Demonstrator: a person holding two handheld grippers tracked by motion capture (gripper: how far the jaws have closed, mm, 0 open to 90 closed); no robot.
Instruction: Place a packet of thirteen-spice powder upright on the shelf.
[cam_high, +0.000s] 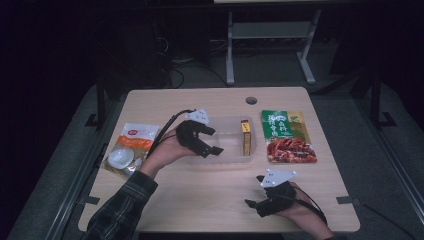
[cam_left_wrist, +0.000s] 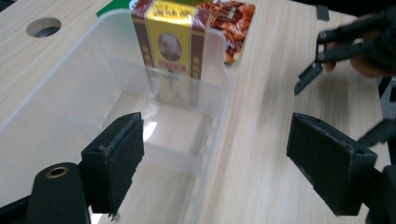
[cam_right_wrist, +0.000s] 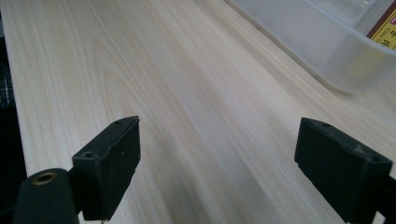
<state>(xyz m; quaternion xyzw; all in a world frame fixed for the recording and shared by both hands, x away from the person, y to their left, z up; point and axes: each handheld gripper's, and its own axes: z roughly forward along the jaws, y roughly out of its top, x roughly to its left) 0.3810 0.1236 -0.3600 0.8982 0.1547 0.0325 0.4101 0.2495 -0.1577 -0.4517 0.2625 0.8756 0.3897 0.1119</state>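
Both hand-held grippers wide apart, holding nothing.
Left hand-held gripper (cam_high: 212, 141) hovers at the clear tub (cam_high: 231, 156) containing an upright box (cam_high: 245, 137); right hand-held gripper (cam_high: 256, 205) rests over bare tabletop (cam_high: 200, 195).

One clear plastic tub (cam_high: 227, 150) is counted on the one wooden table (cam_high: 200, 195), and one yellow-and-red box (cam_high: 245, 137) is seen standing inside it. Two flat food packets are counted: an orange-and-white one (cam_high: 129, 149) and a green-and-red one (cam_high: 287, 136). Two black grippers are counted, the left gripper (cam_high: 210, 141) and the right gripper (cam_high: 256, 200).
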